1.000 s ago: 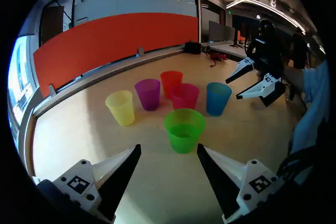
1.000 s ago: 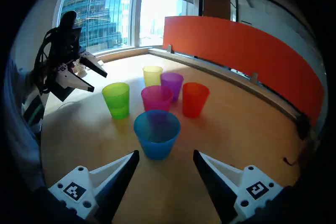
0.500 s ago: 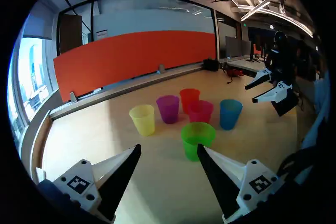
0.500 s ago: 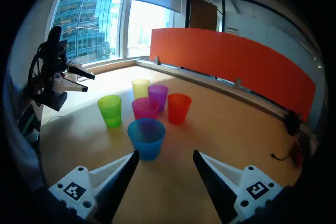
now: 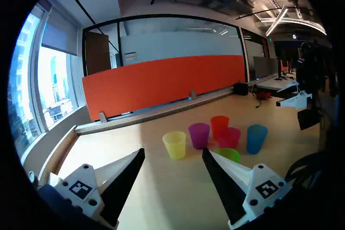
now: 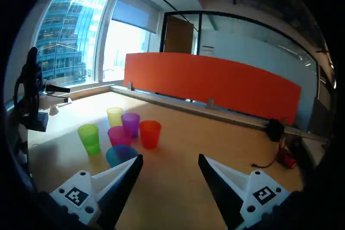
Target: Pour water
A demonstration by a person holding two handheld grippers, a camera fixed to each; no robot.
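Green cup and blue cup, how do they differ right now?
The green cup is lime; the blue cup is teal. In the right gripper view the blue cup stands nearest, partly behind a finger of the right gripper, while the green cup stands farther left, fully seen. In the left gripper view the green cup is the one partly hidden. Both stand upright on the table, same tapered shape.

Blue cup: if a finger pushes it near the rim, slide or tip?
Probably light: the blue cup looks like thin translucent plastic. Its base is narrower than its rim, so a rim push likely tips it. A low push probably slides it.
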